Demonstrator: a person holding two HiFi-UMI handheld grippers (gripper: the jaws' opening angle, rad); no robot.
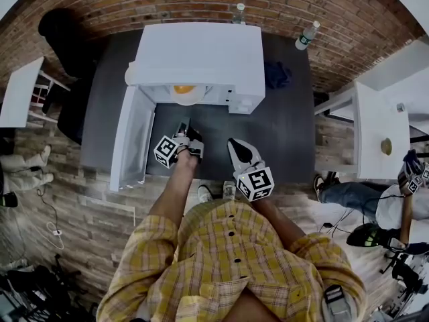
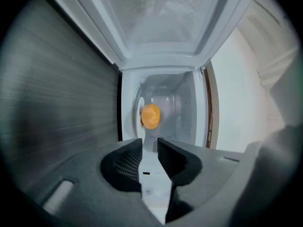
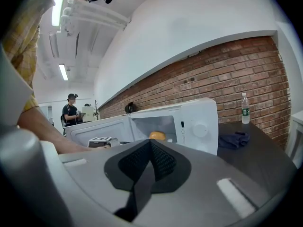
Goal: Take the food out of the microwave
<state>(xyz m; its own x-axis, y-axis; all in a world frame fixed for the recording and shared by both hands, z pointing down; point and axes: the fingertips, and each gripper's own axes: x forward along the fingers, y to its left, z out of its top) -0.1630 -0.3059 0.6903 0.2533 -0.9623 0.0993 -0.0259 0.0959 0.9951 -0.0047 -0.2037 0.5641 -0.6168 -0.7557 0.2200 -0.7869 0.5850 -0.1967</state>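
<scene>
Inside, one orange food (one open microwave), left gripper parted, empty, right gripper closed.

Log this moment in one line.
door open | food in microwave | left claw open, facing food | right claw shut, empty

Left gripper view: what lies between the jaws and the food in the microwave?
Nothing: the left gripper view shows a bare stretch from the left gripper, jaws apart, through the open front of the microwave to the orange food.

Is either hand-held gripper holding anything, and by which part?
Nothing is held. The left hand-held gripper is open, empty, facing the food in the microwave; the right hand-held gripper is shut, empty.
</scene>
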